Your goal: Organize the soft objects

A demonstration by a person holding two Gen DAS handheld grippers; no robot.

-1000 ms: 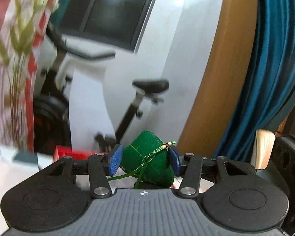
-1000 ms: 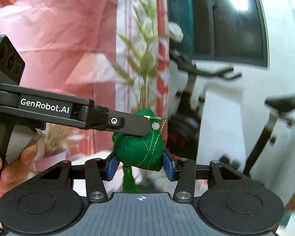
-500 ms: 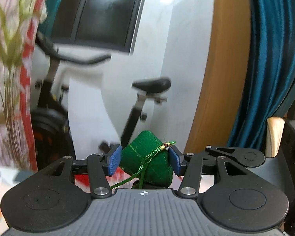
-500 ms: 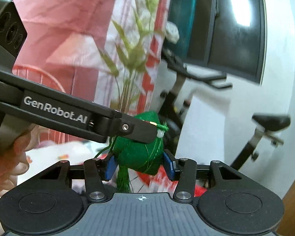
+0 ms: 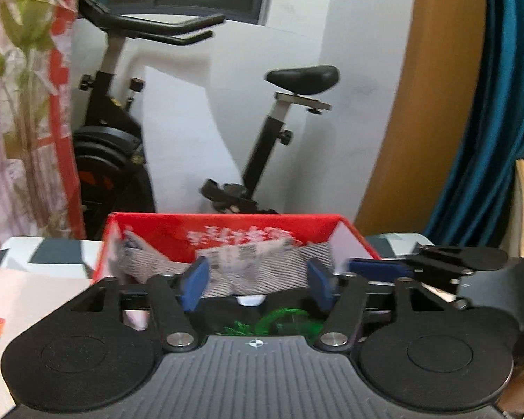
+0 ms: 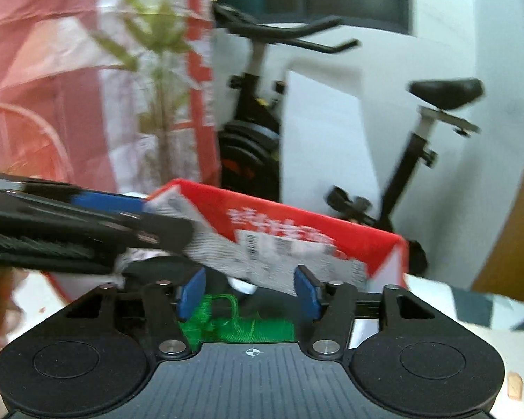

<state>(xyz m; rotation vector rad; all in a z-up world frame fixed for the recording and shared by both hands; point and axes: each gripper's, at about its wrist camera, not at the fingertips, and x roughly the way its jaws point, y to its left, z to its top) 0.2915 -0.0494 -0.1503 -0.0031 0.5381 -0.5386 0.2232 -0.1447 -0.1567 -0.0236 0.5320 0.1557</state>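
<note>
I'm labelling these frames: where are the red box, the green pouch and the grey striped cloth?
red box point(image 5: 227, 232): left wrist view, inner back wall.
green pouch point(image 6: 258, 330): right wrist view, knitted body.
grey striped cloth point(image 5: 262, 276): left wrist view, middle fold.

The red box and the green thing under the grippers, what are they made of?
The red box looks like thin matte cardboard: flat folded walls, white inside, printed lettering. The green thing looks like woven fabric with braided cord loops, probably soft, though it is blurred.
</note>
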